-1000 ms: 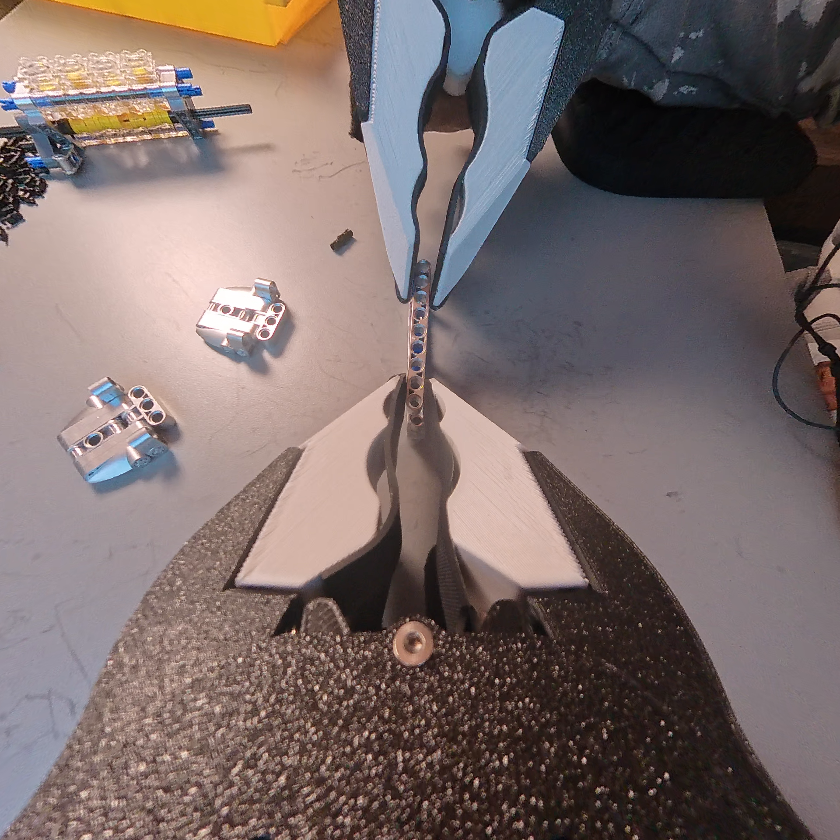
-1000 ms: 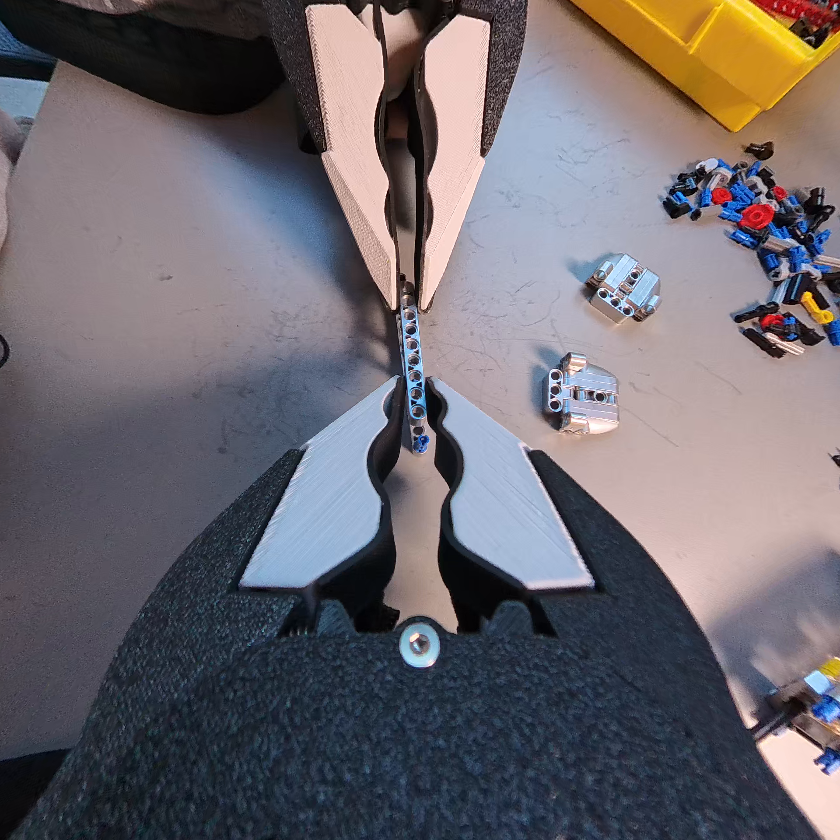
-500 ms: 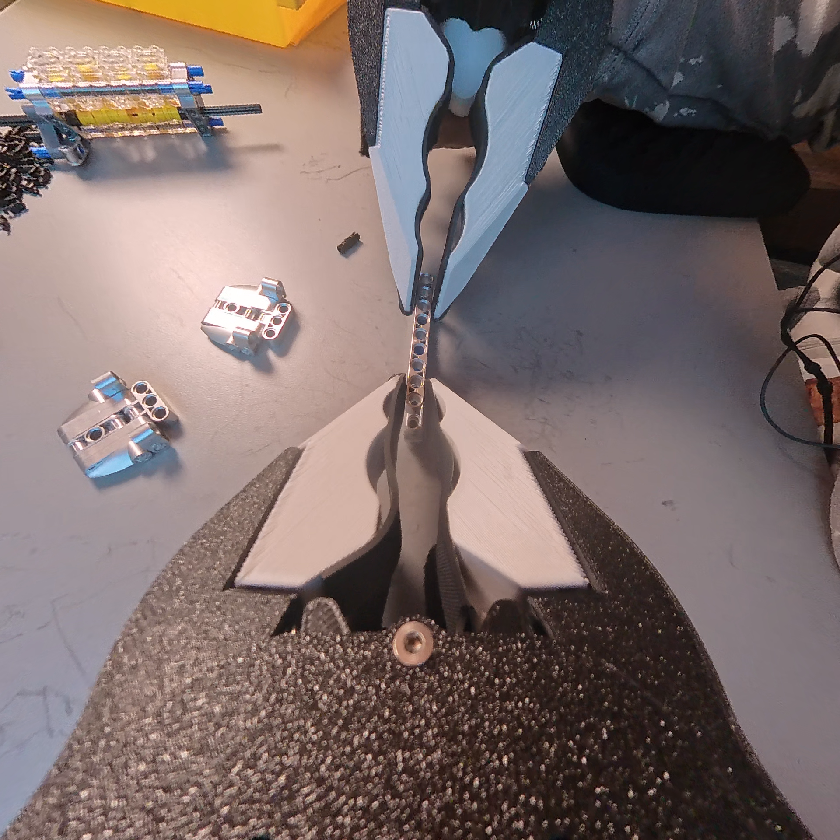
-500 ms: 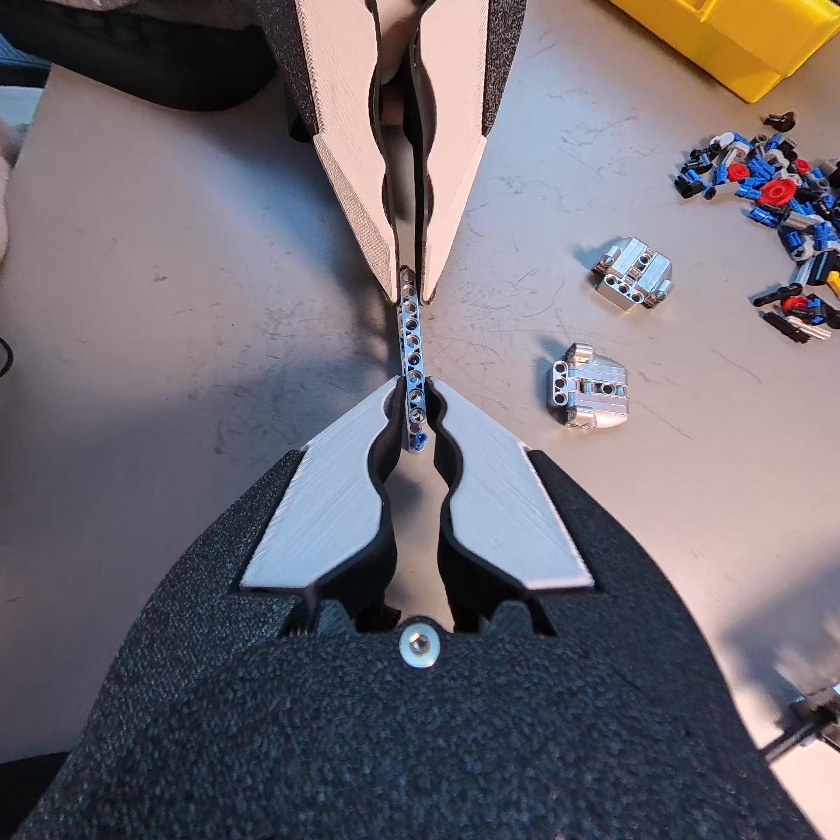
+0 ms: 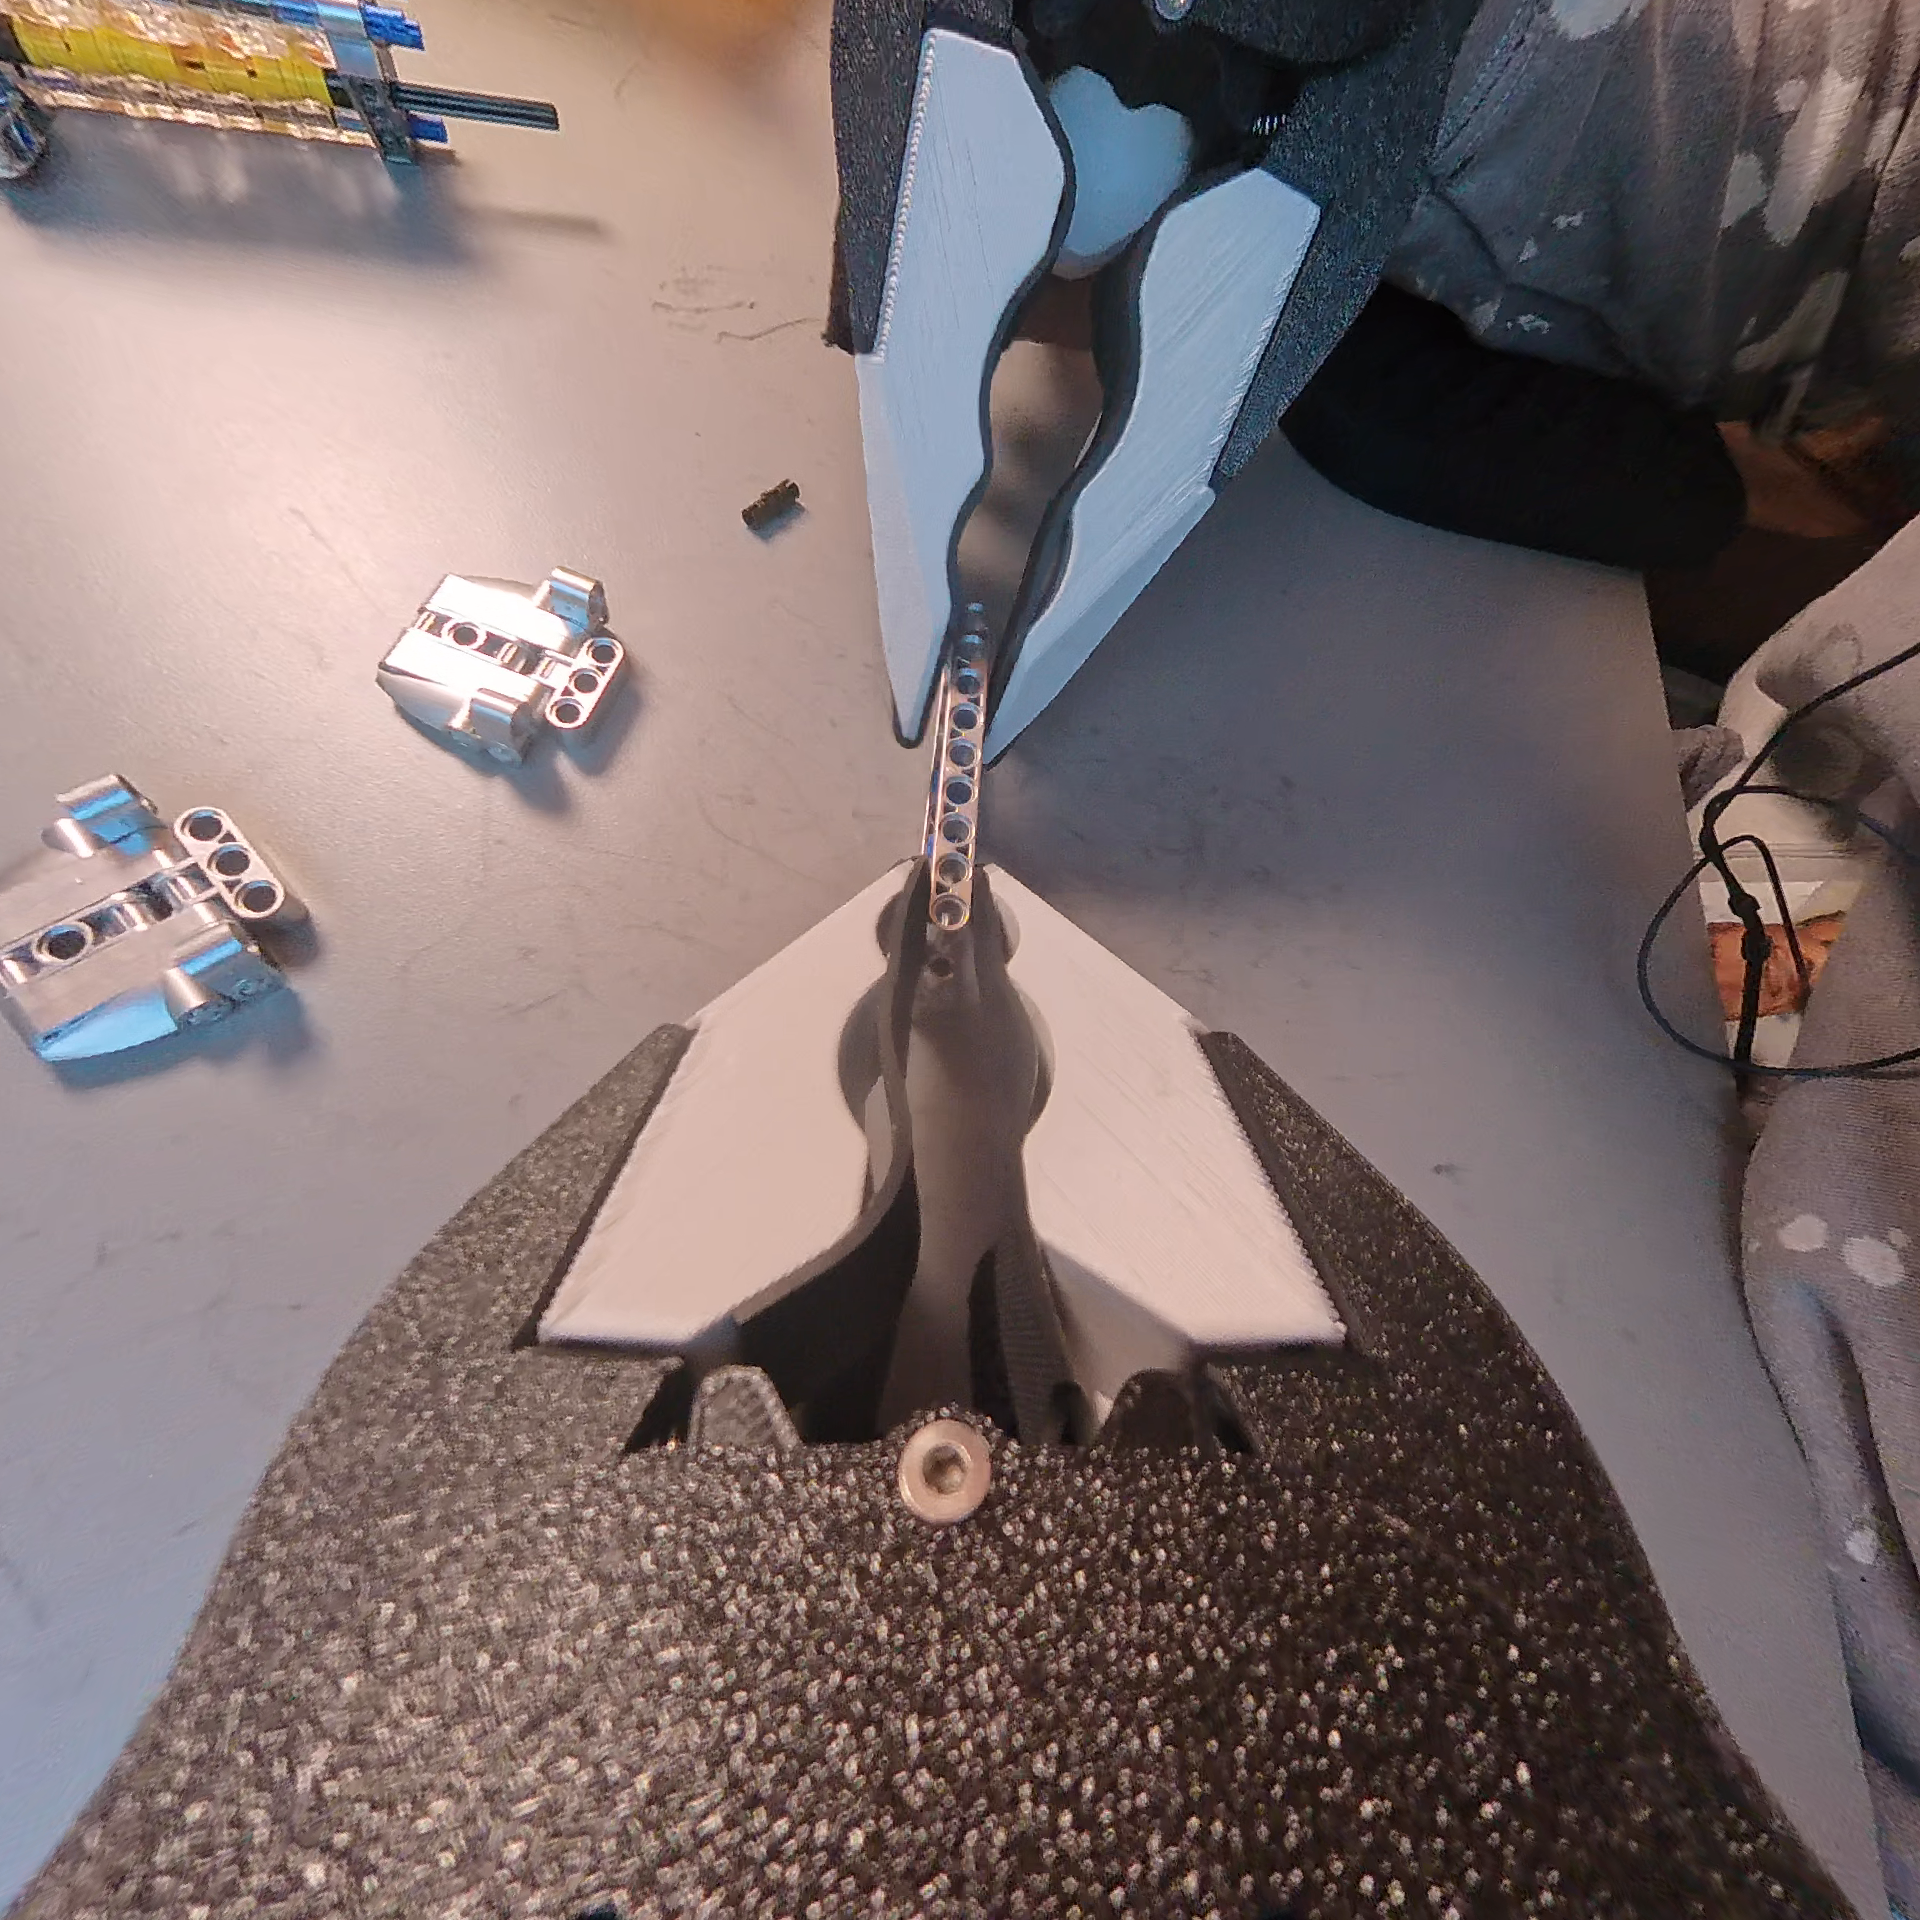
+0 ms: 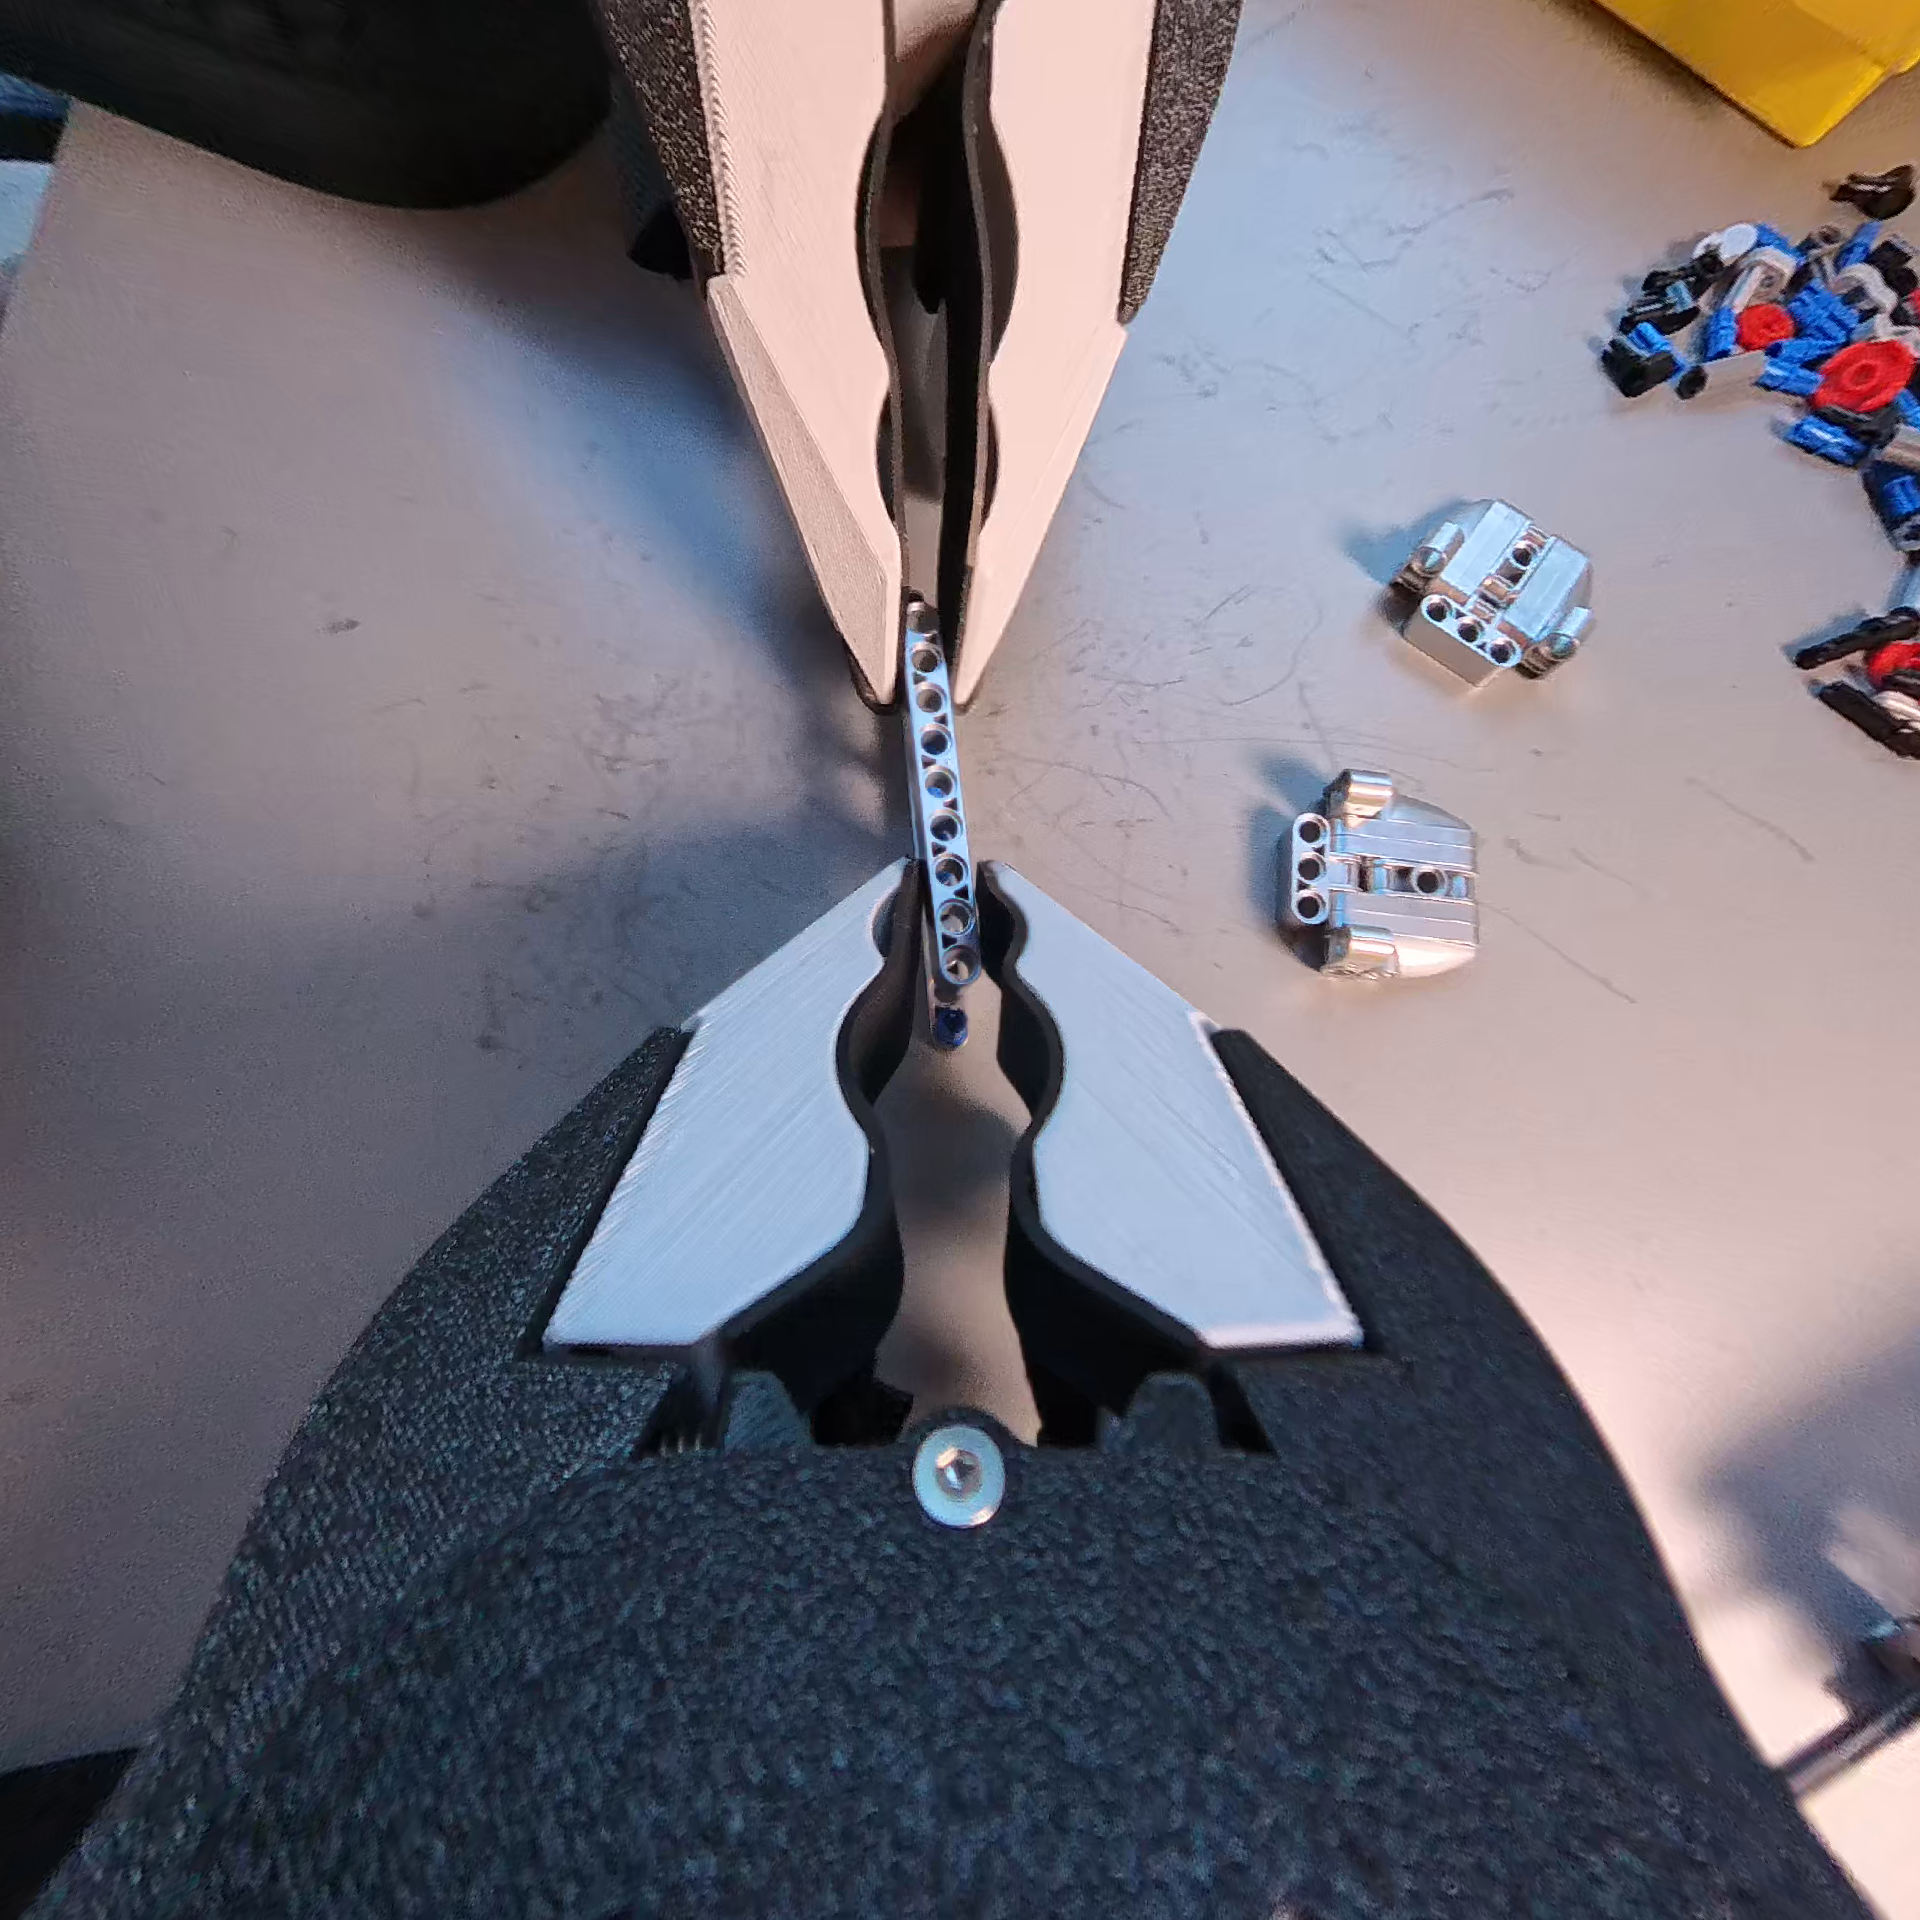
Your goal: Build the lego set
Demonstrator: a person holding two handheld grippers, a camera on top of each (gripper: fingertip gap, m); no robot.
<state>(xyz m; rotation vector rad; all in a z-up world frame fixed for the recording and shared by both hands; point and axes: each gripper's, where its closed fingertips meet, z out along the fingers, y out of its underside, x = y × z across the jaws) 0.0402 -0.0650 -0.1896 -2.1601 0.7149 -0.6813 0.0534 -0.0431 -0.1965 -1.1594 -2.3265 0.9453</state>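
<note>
Left gripper point(image 5: 951, 883) and right gripper point(image 6: 948, 883) each nearly closed on opposite ends of one silver holed beam point(image 6: 940, 810) above the table point(image 6: 416, 831); risk of dropping if either grip slackens.

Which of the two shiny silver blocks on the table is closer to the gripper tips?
In the right wrist view, the nearer silver block, with its three-hole end pointing left, lies closer to the right gripper. The other silver block sits farther away, beside the pile of small parts.
</note>
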